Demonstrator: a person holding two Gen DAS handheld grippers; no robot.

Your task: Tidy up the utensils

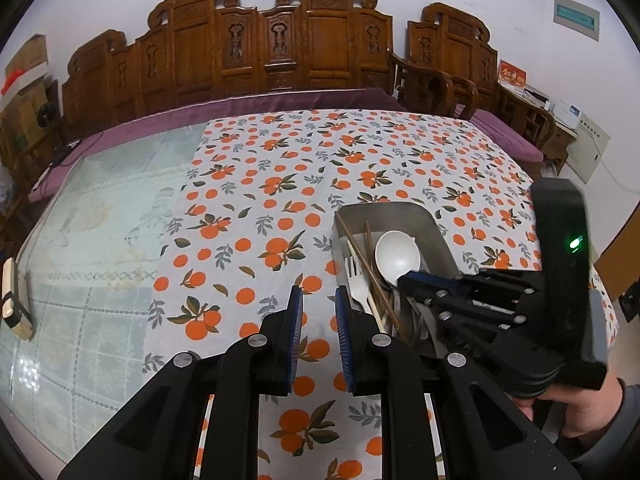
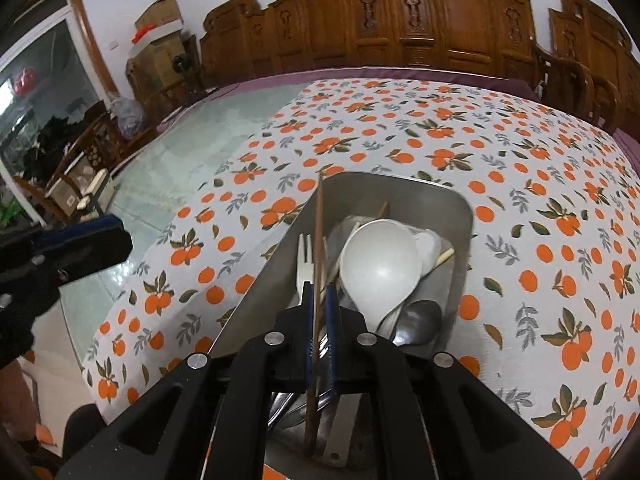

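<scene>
A metal tray on the orange-print cloth holds a white ladle, a white fork, a metal spoon and pale chopsticks. A brown chopstick leans on the tray's far rim and runs back between the blue pads of my right gripper. A slim gap shows beside it, so the pads do not press. In the left wrist view the tray and ladle lie right of my left gripper, which hovers open over the cloth with nothing in it.
The orange-print cloth covers the table's right part; bare glass top lies to the left. A small wooden block sits at the left edge. Carved wooden benches line the far side. A hand holds the right gripper.
</scene>
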